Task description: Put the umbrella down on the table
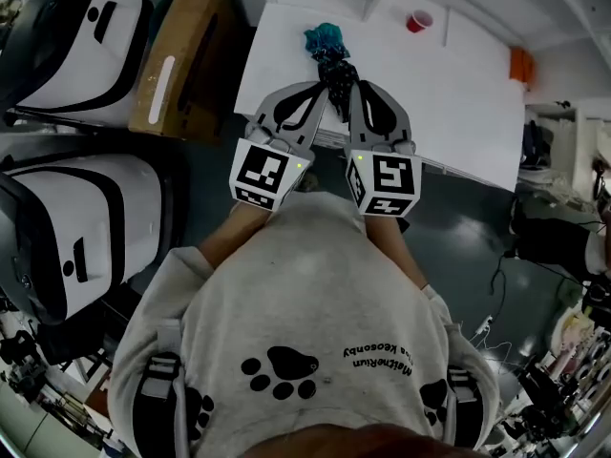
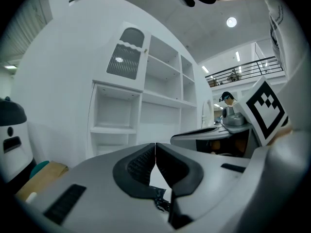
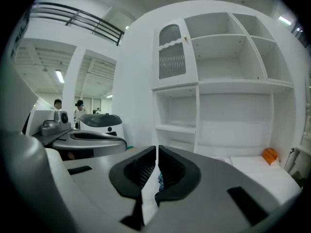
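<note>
Item: folded umbrella (image 1: 332, 65), which lay on the white tabletop (image 1: 430, 103), near end close to its front edge. Left tongs (image 1: 320, 92) and right tongs (image 1: 356, 89), each pressed together with nothing pinched, flanked that end. Risk we noted: a tip snagging fabric could drag it off.

umbrella (image 1: 331, 60): teal, black speckled | table (image 1: 449, 93): white | cup (image 1: 419, 21): red | box (image 1: 186, 55): brown

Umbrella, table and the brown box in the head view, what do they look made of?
Umbrella: probably thin fabric, teal and dark patterned, crumpled and matte. Table: likely laminate or painted board, flat, smooth and white. Brown box: looks like cardboard, dull tan with straight edges.
</note>
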Available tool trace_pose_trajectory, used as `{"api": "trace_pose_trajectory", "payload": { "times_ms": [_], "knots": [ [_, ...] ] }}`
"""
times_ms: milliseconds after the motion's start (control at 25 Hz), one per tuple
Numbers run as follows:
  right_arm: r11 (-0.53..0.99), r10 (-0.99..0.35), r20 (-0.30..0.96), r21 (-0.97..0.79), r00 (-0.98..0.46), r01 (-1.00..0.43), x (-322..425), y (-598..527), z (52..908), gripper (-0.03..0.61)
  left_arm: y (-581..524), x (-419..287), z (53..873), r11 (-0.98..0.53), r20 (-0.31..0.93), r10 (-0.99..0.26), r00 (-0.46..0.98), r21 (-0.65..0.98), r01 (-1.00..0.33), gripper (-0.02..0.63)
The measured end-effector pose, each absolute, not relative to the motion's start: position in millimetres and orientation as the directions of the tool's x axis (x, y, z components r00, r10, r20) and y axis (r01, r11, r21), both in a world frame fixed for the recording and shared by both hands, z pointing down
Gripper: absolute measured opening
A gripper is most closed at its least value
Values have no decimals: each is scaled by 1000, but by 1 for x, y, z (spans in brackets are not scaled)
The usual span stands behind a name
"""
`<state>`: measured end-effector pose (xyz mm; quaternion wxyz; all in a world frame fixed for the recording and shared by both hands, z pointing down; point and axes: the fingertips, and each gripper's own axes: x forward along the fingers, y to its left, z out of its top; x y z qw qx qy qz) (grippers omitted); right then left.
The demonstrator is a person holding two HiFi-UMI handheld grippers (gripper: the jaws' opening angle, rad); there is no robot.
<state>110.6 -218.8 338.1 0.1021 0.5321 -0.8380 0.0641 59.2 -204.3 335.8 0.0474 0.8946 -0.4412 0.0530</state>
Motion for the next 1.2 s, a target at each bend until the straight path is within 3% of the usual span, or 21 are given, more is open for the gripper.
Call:
{"api": "trace_pose_trajectory", "payload": {
  "times_ms": [280, 1200],
  "knots": [
    [392, -915, 111, 18, -387, -920, 117, -168, 314, 41, -164, 64, 316, -616, 91, -783, 615, 20, -787, 18],
    [334, -931, 173, 51, -321, -941, 83, -148, 340, 32, -152, 16, 331, -678, 80, -731, 678, 37, -734, 18]
  ]
}}
